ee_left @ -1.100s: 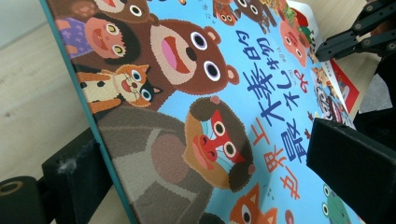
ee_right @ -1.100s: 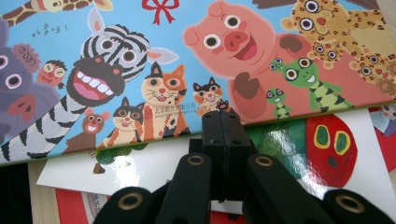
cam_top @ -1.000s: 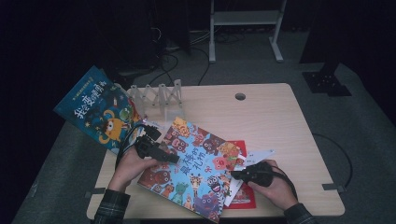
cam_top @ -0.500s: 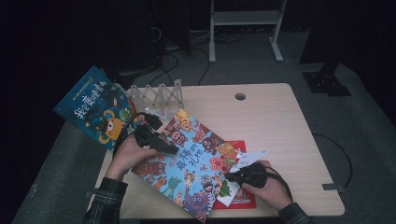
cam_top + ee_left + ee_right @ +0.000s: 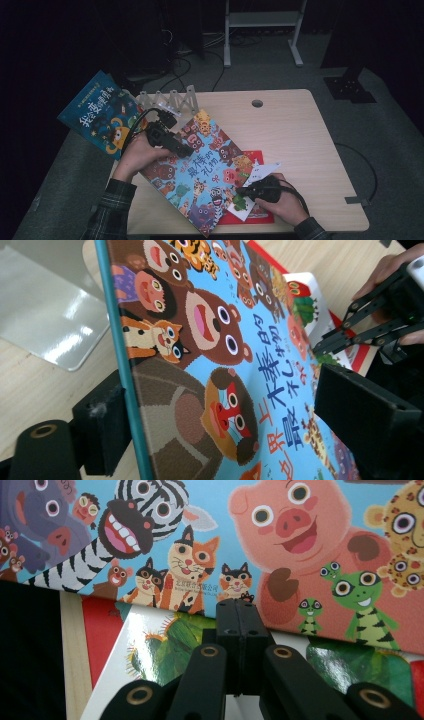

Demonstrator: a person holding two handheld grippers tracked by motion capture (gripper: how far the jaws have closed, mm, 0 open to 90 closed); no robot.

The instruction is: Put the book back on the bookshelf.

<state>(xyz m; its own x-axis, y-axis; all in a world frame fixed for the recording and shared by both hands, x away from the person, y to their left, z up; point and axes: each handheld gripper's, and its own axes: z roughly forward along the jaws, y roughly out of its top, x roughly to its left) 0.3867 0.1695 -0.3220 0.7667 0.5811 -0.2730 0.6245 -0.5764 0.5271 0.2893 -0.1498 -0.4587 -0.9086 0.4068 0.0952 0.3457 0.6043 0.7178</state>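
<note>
My left gripper (image 5: 186, 149) sits at the far-left edge of the big animal picture book (image 5: 200, 172), which lies slantwise across the middle of the wooden table (image 5: 300, 135). In the left gripper view the book's teal edge (image 5: 122, 365) runs between my two black jaws, one under the cover and one over it; they have just been closing on it, and I cannot tell whether the pads press the cover.

My right gripper (image 5: 241, 190) is clenched, its jaws pressed together with nothing between them. Its tip rests on a white book with a green picture (image 5: 165, 645), right at the near-right edge of the animal book. A red book (image 5: 252, 215) lies under both.

At the far left, a second blue book (image 5: 97, 117) hangs over the table's edge, just beside a white zigzag rack (image 5: 170, 100).
</note>
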